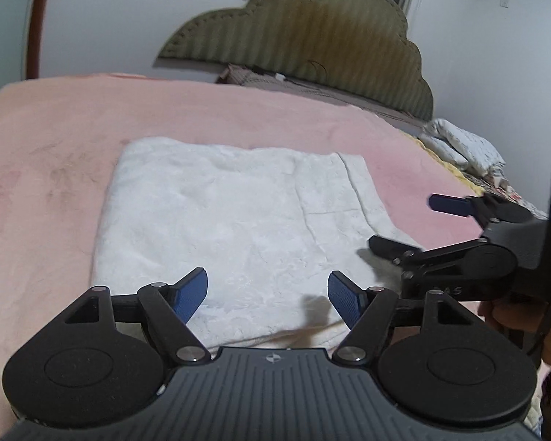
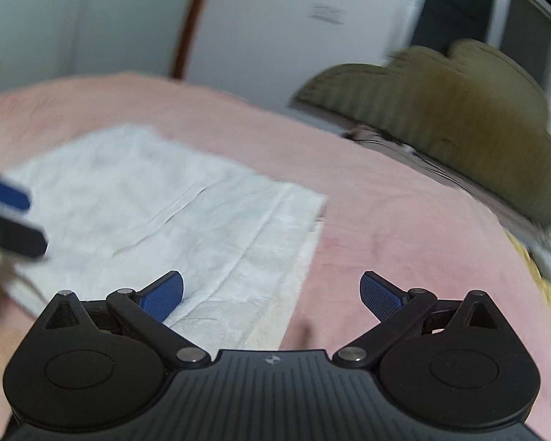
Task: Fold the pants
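Note:
The white pants (image 1: 224,220) lie folded into a flat rectangle on the pink bed cover (image 1: 55,154). They also show in the right wrist view (image 2: 158,213). My left gripper (image 1: 268,294) is open and empty, hovering over the near edge of the pants. My right gripper (image 2: 272,294) is open and empty above the right edge of the pants; it also shows in the left wrist view (image 1: 404,224) at the pants' right side. The left gripper's fingers (image 2: 7,191) show at the left edge of the right wrist view.
A padded olive headboard (image 1: 312,33) stands against the white wall at the back. Patterned bedding (image 1: 463,147) is piled at the bed's right. A brown door frame (image 1: 36,18) is at the left.

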{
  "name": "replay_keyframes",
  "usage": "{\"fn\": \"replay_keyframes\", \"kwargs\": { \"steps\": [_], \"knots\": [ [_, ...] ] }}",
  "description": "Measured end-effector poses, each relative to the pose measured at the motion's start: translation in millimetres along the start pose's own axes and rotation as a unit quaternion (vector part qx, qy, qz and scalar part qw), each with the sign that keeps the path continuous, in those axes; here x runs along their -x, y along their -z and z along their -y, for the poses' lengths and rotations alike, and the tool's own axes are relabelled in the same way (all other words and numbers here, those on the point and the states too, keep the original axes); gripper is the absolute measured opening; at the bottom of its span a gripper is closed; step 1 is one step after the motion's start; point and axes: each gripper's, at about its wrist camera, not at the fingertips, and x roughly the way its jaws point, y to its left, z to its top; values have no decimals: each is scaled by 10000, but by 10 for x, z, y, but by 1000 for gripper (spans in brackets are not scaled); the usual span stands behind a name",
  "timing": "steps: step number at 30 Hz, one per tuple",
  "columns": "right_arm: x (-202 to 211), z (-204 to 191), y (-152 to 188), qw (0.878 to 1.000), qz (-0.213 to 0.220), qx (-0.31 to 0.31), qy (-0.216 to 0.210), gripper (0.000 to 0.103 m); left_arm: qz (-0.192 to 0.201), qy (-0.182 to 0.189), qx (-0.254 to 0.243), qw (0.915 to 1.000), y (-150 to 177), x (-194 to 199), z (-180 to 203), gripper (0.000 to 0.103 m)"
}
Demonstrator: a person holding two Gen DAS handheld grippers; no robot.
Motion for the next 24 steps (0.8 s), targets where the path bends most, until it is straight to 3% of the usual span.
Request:
{"fn": "replay_keyframes", "kwargs": {
  "steps": [2, 4, 6, 8, 11, 17, 24],
  "knots": [
    [64, -25, -10, 9996, 206, -200, 35, 103, 113, -196, -34, 9997, -30, 52, -4, 75],
    [68, -29, -5, 9985, 297, -430, -191, 103, 182, -426, -76, 9989, -48, 68, -14, 77],
    [46, -63, -2, 9972, 258, -557, -420, 103, 170, -694, -80, 9974, -58, 52, -52, 77],
    [-9, -91, 30, 9978, 97, -545, -355, 103, 125, -838, -34, 9964, -64, 44, -88, 77],
    [-62, -80, 153, 9978, -29, -623, -203, 103, 136, -894, -76, 9959, -51, 58, -115, 79],
    [-106, 174, 305, 9896, -94, -1372, -415, 103, 142, -1063, -352, 9936, -22, 16, -34, 82],
    [-99, 170, 308, 9897, -115, -1365, -423, 103, 140, -1147, -539, 9918, -1, -8, -3, 84]
  ]
}}
